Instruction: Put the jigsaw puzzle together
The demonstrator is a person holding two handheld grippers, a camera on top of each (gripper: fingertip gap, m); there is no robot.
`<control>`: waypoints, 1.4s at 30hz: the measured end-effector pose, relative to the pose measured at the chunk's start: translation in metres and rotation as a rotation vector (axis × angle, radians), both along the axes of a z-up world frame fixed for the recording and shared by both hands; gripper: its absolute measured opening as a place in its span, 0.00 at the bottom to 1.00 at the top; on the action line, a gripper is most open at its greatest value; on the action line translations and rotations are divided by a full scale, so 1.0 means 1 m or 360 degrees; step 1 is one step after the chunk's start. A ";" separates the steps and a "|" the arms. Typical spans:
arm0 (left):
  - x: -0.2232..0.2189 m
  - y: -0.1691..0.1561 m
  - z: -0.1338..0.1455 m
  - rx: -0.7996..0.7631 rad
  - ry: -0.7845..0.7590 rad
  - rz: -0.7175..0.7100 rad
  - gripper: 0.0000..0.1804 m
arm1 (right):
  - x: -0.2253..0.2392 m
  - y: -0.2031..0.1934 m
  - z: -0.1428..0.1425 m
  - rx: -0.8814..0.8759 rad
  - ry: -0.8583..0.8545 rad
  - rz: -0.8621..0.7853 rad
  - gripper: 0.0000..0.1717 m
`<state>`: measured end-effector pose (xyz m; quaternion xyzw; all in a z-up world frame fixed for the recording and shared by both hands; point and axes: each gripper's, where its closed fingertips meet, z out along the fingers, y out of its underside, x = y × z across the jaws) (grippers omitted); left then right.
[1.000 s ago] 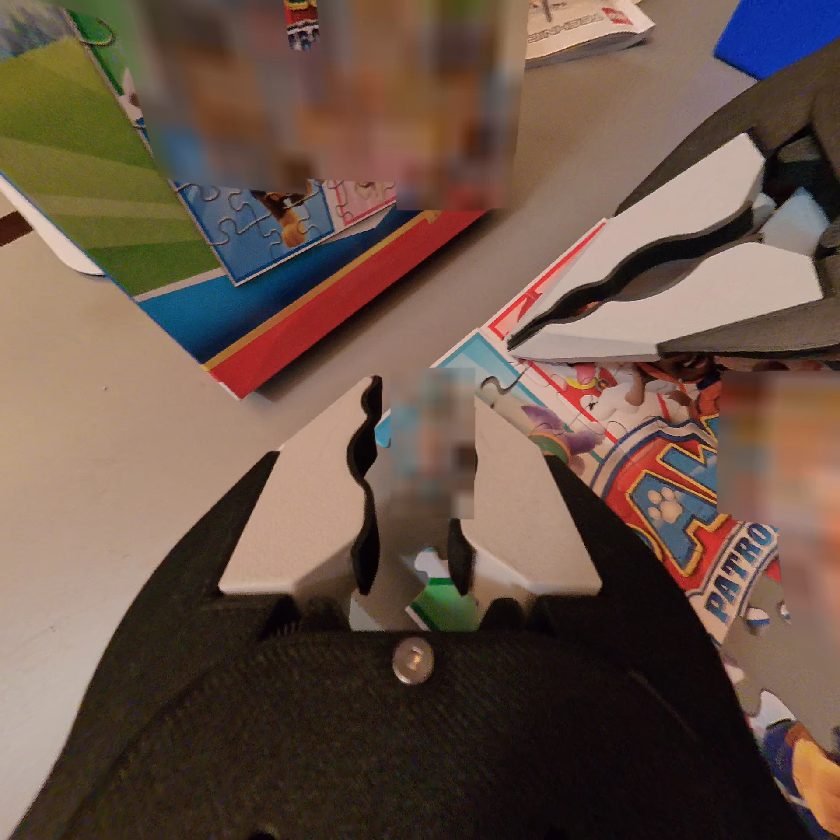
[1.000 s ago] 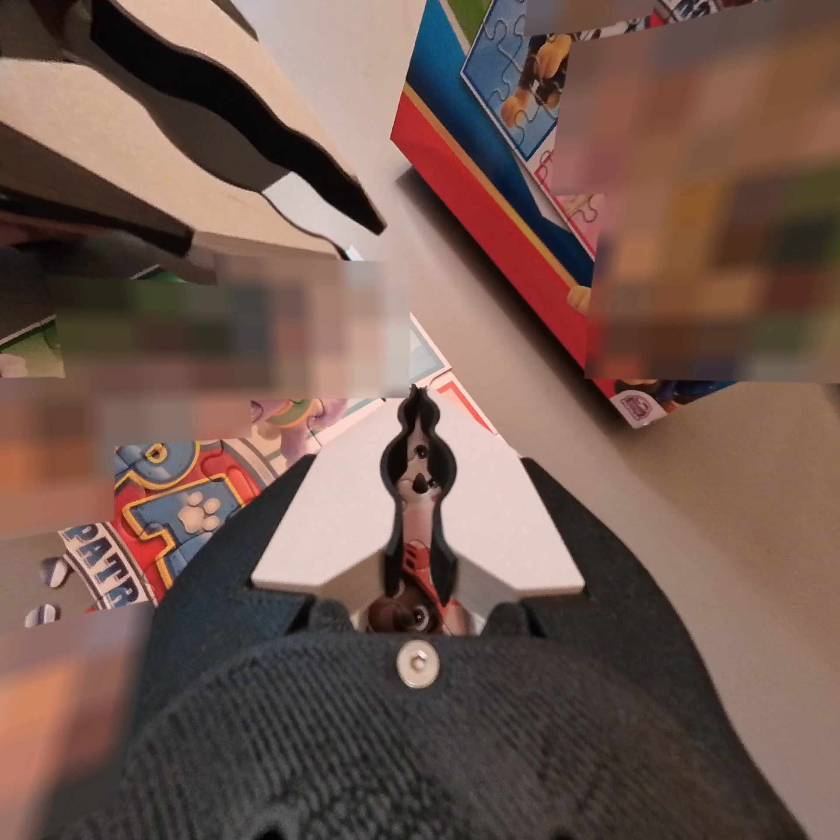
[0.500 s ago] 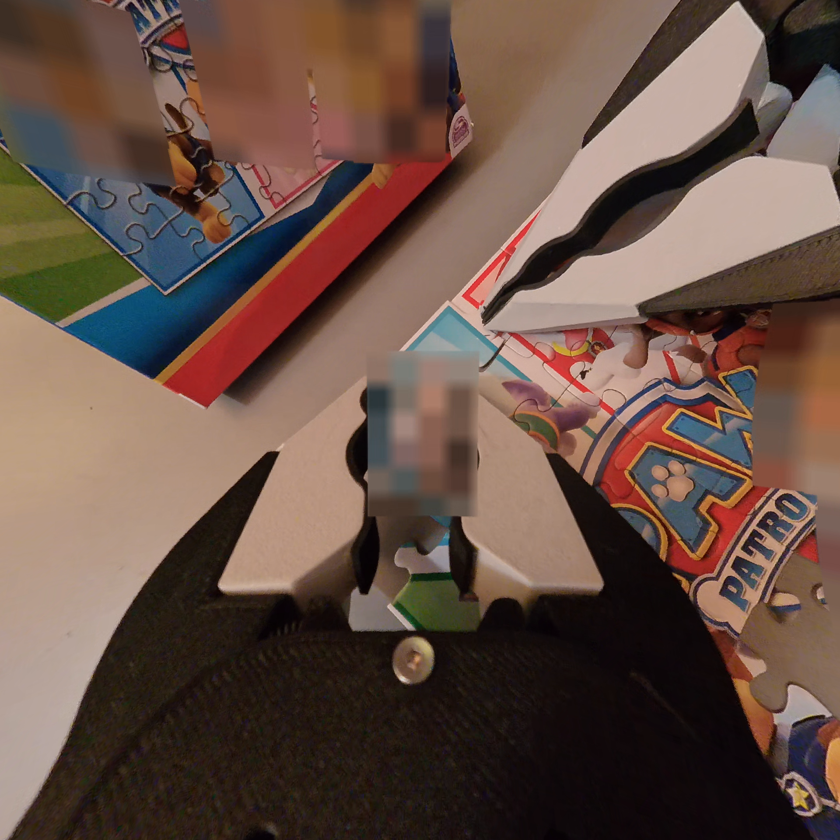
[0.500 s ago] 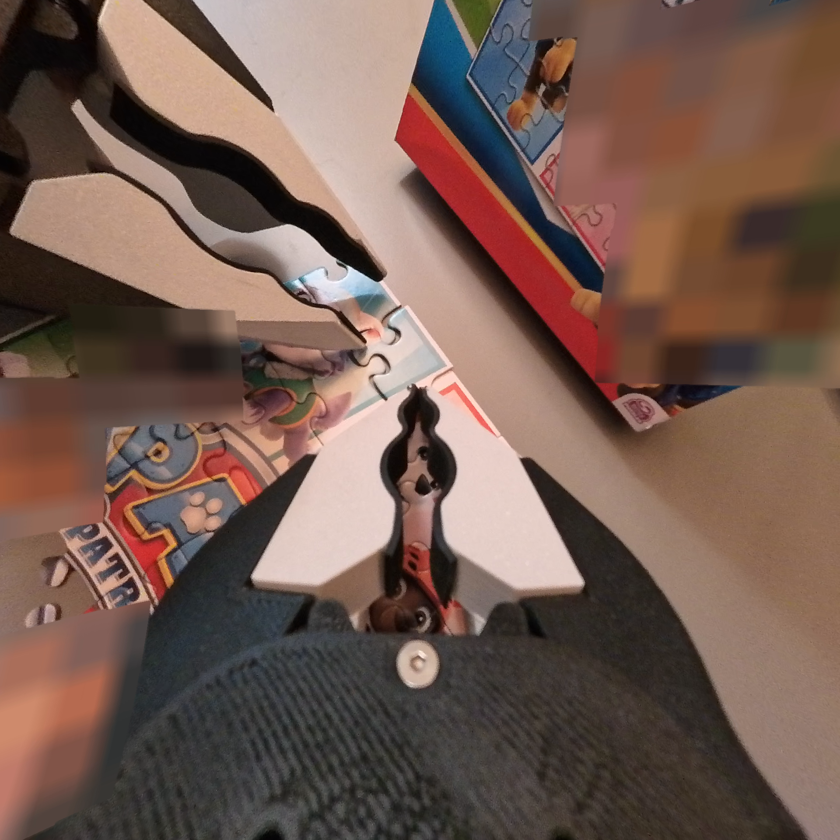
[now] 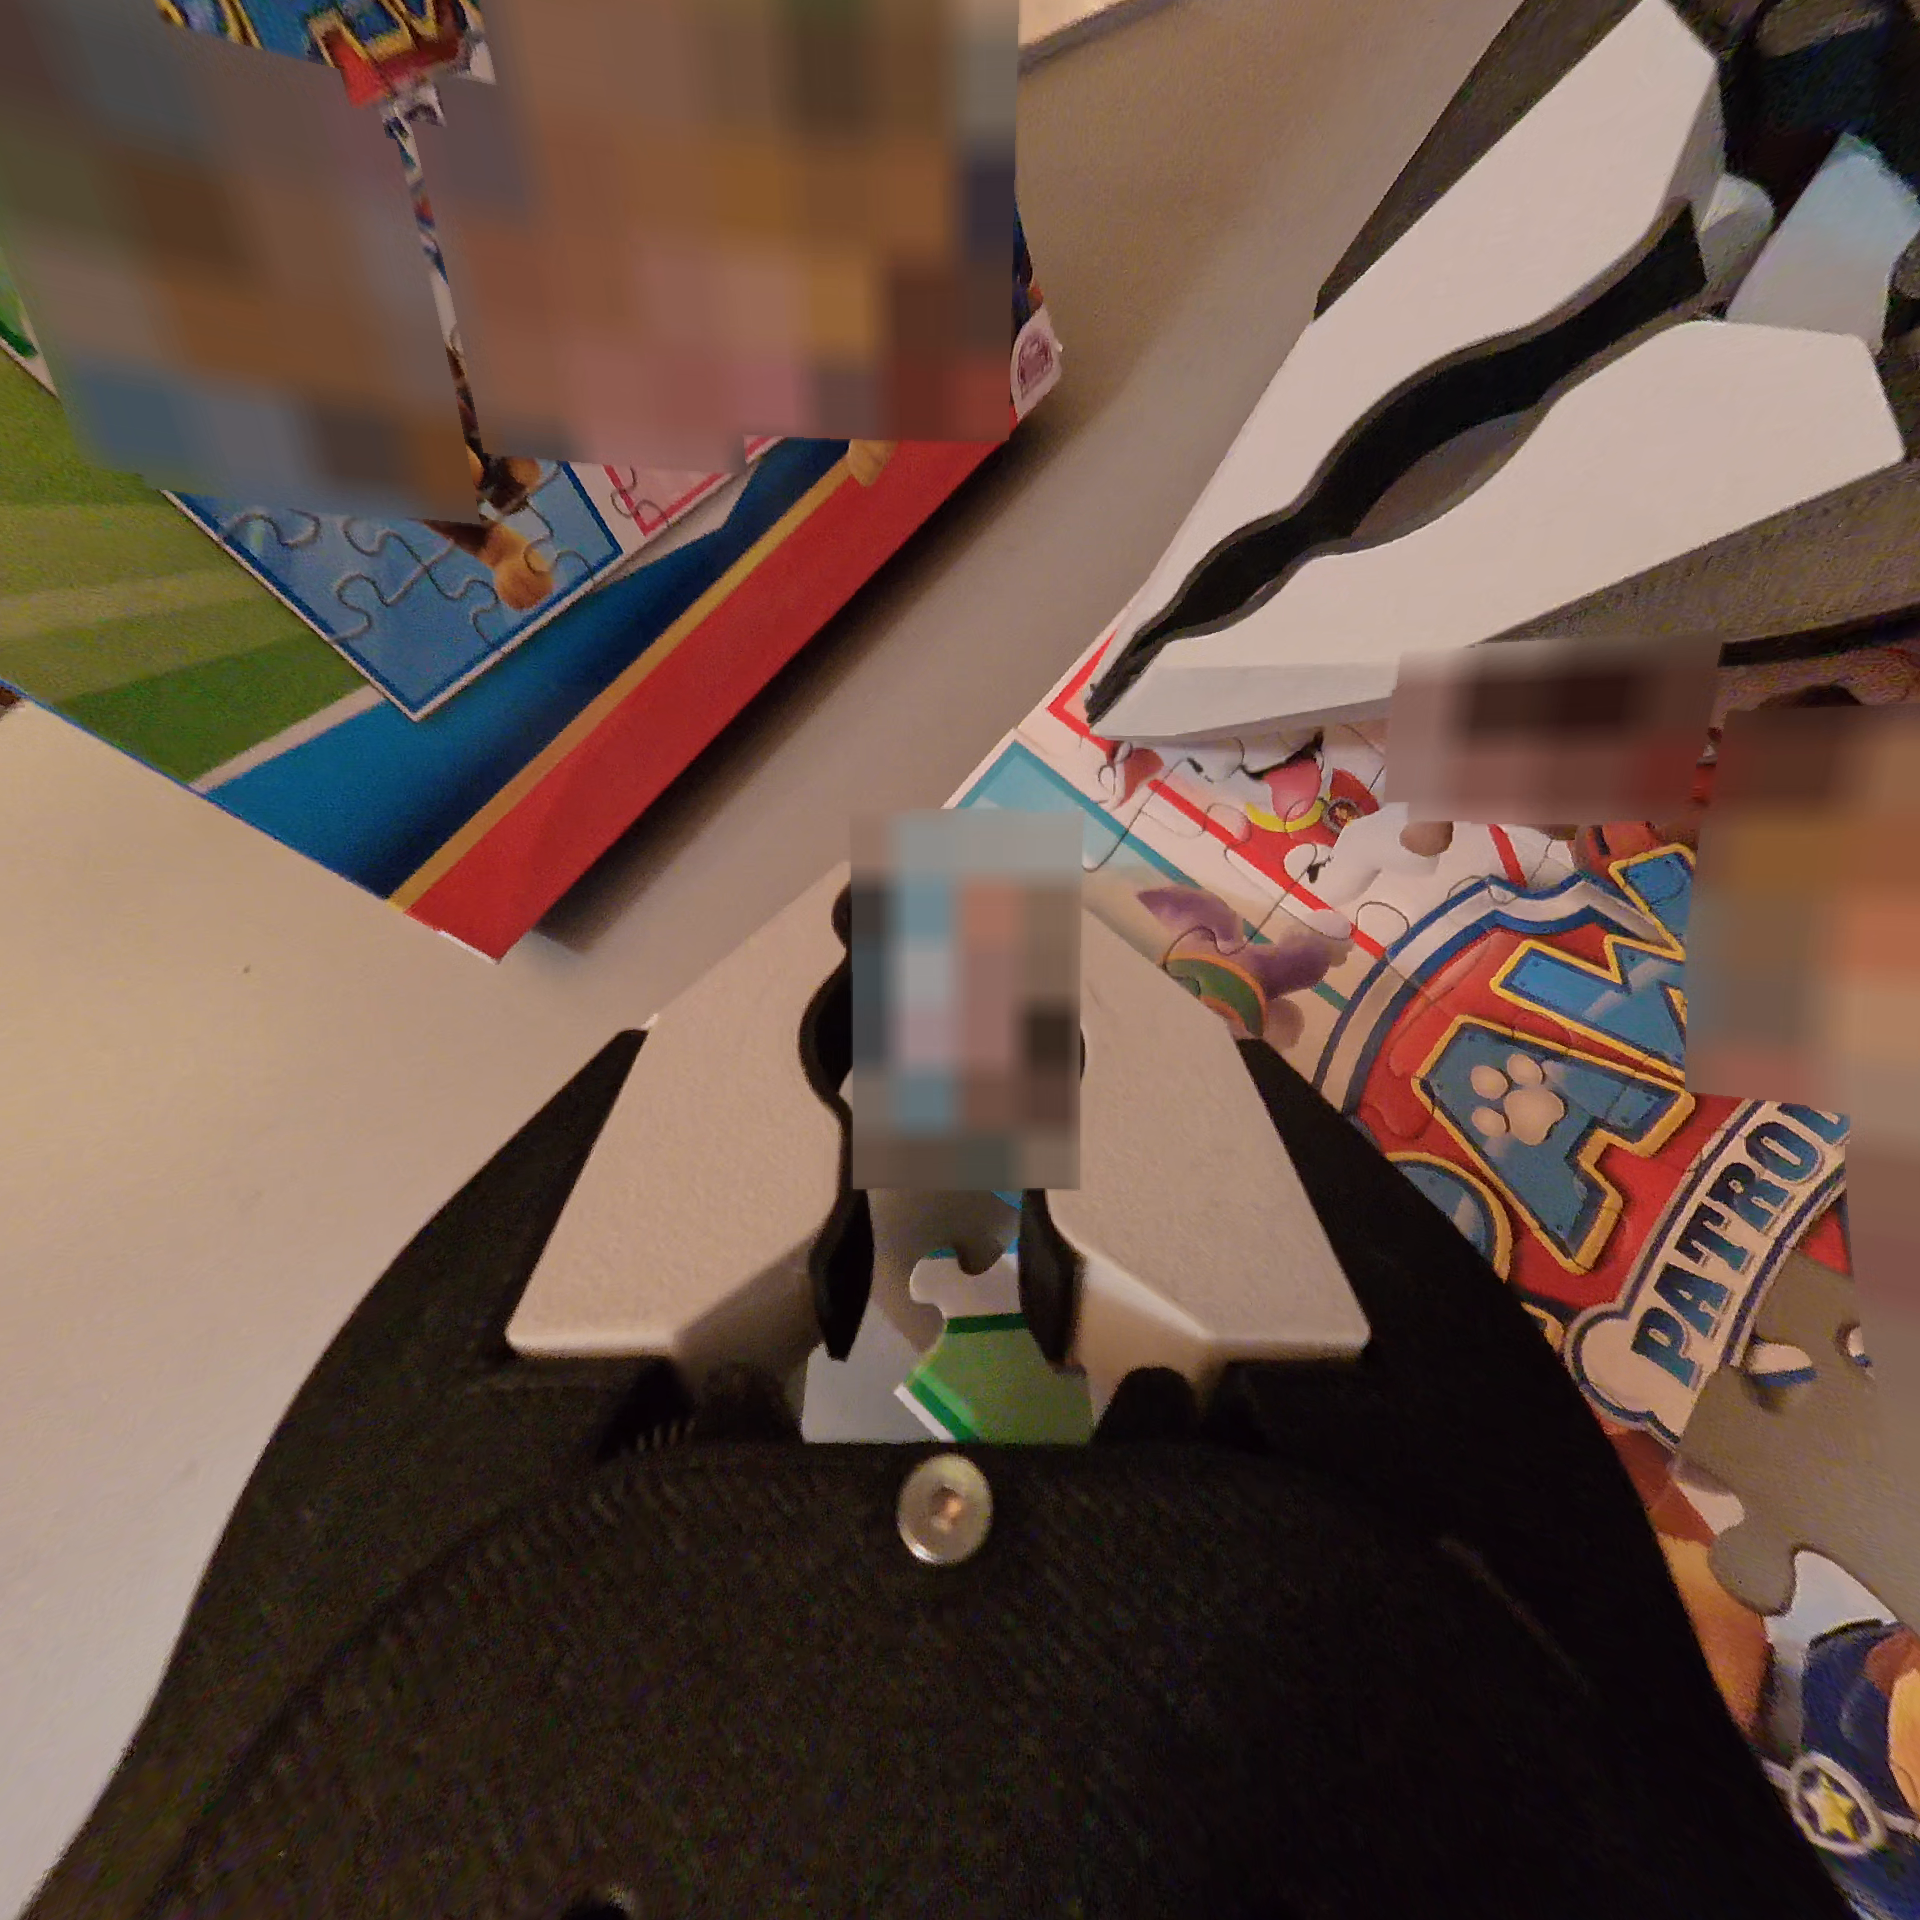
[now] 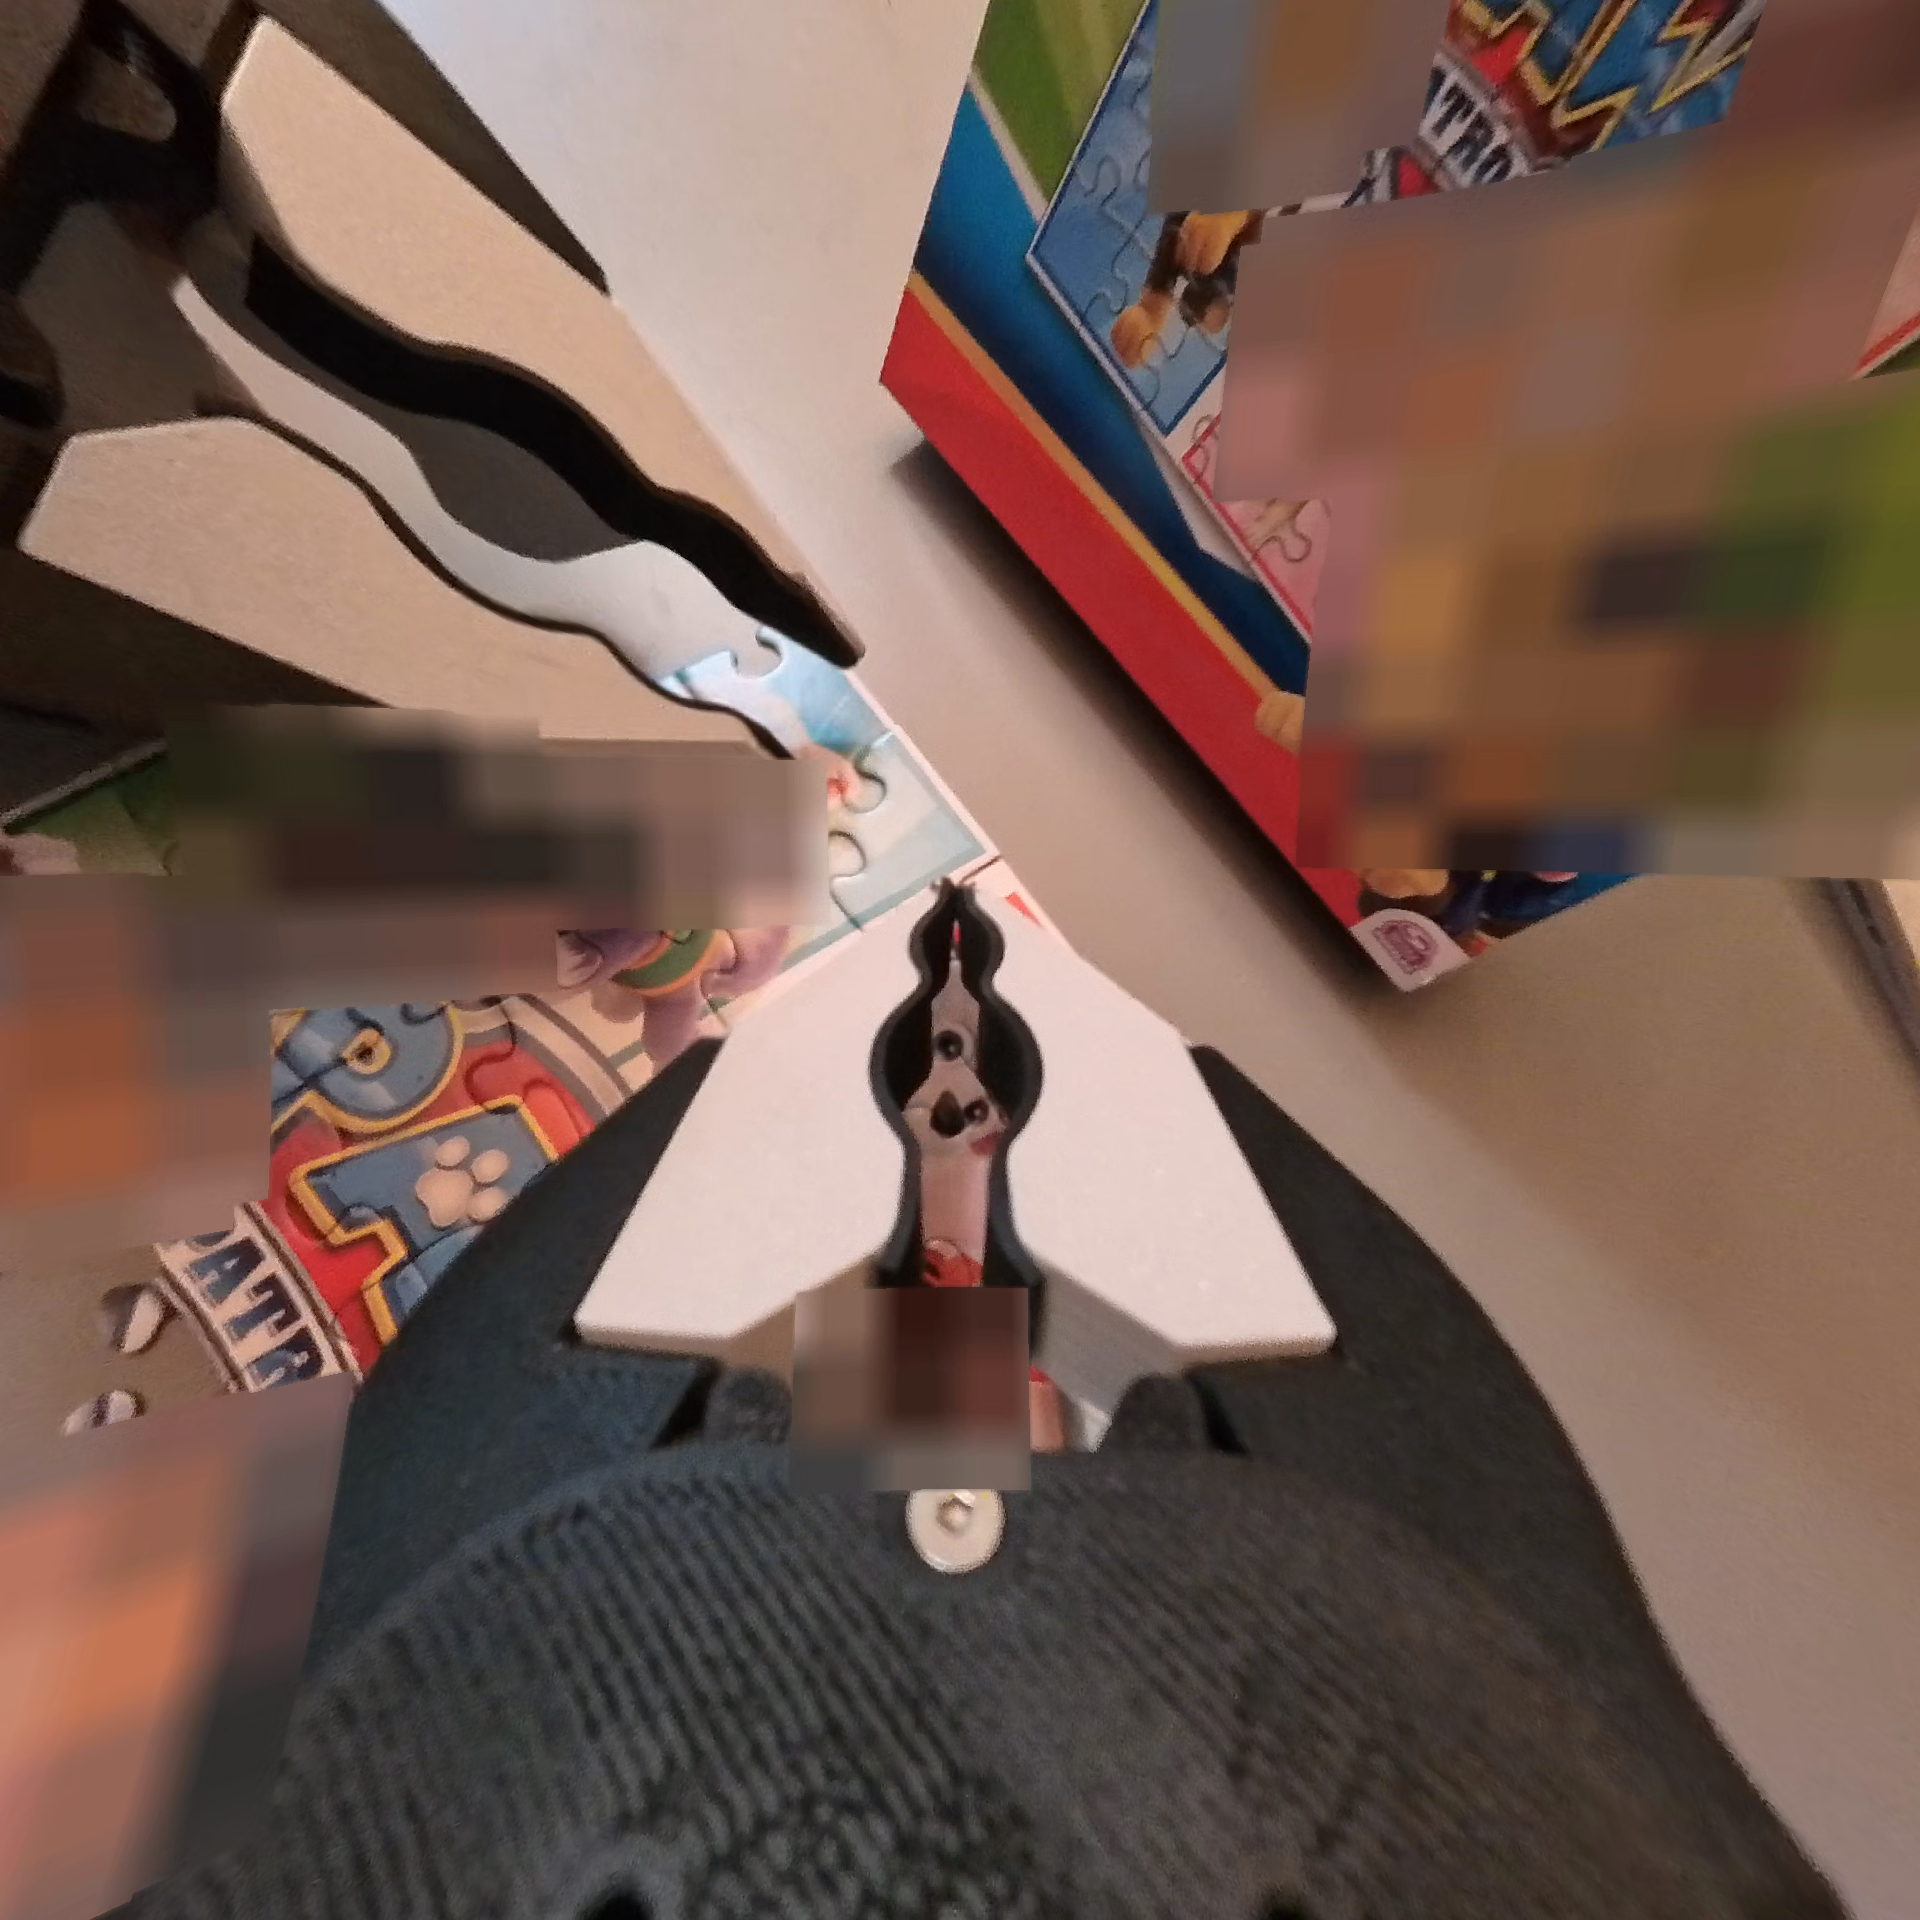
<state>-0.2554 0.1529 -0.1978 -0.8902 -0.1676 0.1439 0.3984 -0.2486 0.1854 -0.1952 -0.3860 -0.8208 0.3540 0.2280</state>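
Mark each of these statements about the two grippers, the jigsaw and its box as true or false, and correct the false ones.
1. The right gripper has its fingertips closed together. True.
2. The puzzle box lies on top of the assembled jigsaw. False: it lies beside the jigsaw, with bare grey table between them.
3. The left gripper has its fingers apart, over a pale blue edge piece. True.
4. The jigsaw is finished, with no gaps. False: a piece-shaped hole shows the table near its lower edge.
5. The box has a red side. True.
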 end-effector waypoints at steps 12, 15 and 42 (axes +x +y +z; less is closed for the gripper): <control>0.002 0.007 -0.012 -0.0118 0.0034 -0.0068 0.00 | 0.004 -0.011 -0.010 -0.0130 -0.0191 -0.0003 0.00; 0.001 0.007 -0.012 -0.0085 -0.0044 -0.0054 0.00 | 0.003 -0.010 -0.009 -0.0137 -0.0182 -0.0017 0.00; 0.001 0.006 -0.013 -0.0101 -0.0025 -0.0032 0.00 | 0.002 -0.020 -0.012 -0.0225 -0.0296 0.0044 0.00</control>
